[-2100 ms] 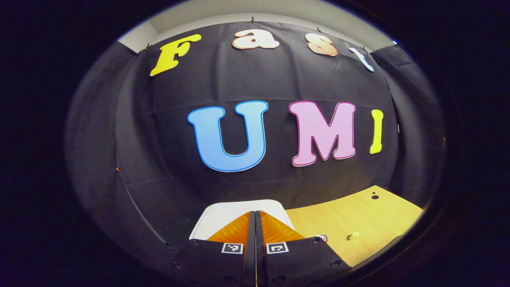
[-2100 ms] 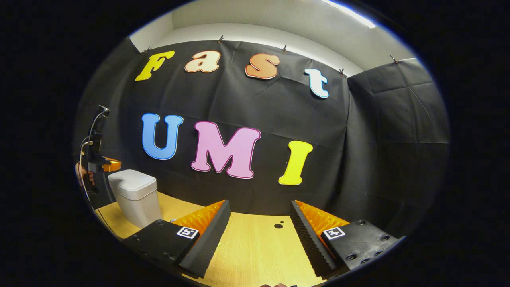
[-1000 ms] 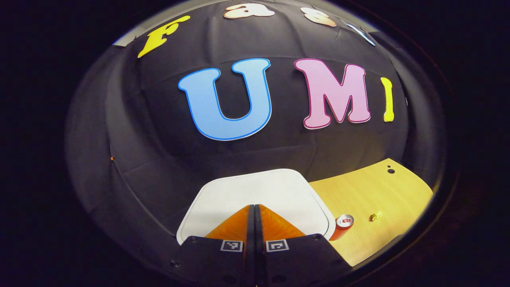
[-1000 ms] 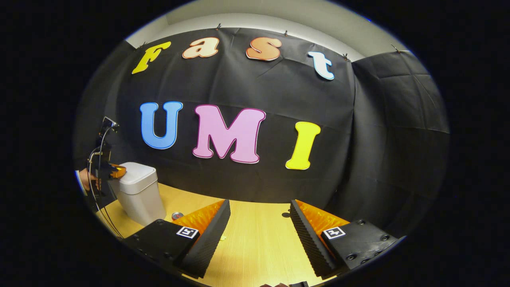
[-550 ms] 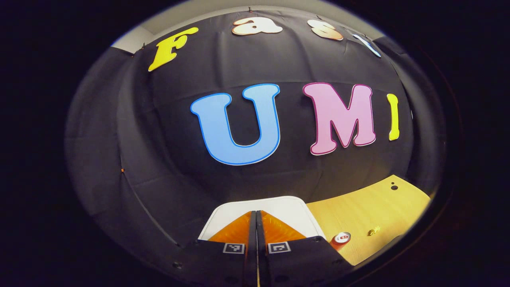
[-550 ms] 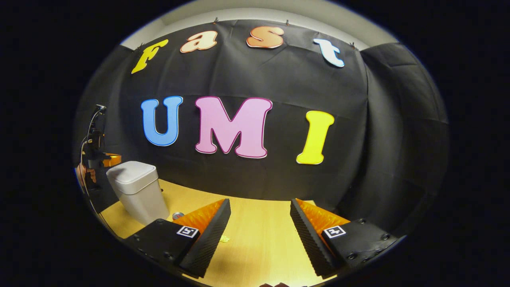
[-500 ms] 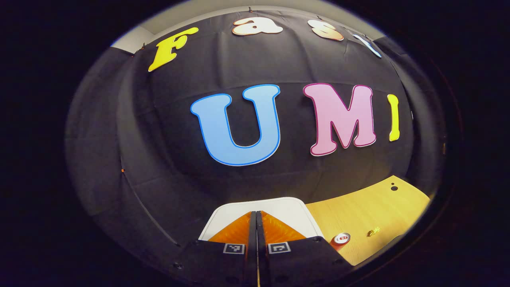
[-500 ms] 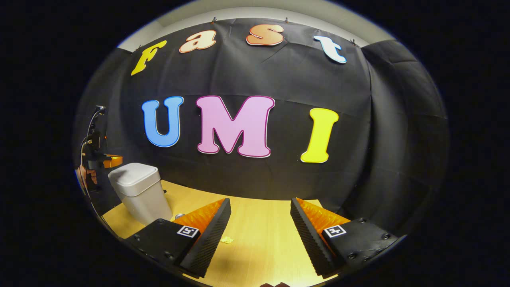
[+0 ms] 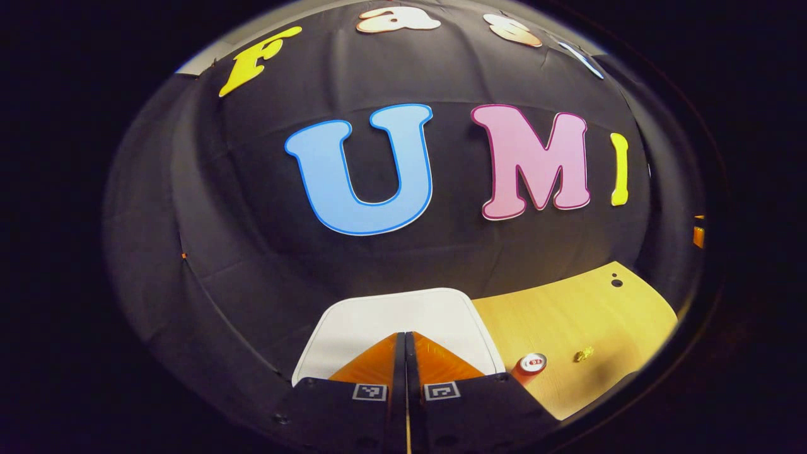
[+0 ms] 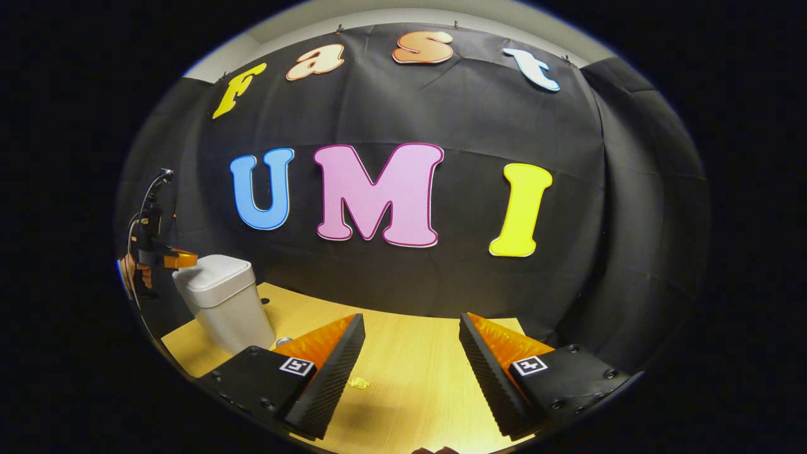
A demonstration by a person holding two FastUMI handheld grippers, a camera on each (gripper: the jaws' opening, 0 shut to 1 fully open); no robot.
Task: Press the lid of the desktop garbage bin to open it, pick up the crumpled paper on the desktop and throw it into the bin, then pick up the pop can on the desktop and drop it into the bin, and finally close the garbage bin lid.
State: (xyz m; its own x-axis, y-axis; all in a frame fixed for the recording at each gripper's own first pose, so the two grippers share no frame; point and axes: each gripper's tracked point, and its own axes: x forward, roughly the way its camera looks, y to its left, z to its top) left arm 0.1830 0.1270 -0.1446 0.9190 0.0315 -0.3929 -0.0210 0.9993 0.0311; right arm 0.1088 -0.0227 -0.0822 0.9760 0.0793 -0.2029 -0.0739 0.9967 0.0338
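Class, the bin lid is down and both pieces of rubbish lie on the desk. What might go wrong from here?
1. The shut left gripper sits over the white plastic bin lid's near edge; an off-centre press might not open it.
2. The small crumpled yellow paper lies flat, so the open right gripper may miss it.

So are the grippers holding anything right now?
No, nothing is held. The left gripper is shut and empty, over the bin lid. The right gripper is open above the table, with the paper lying loose.
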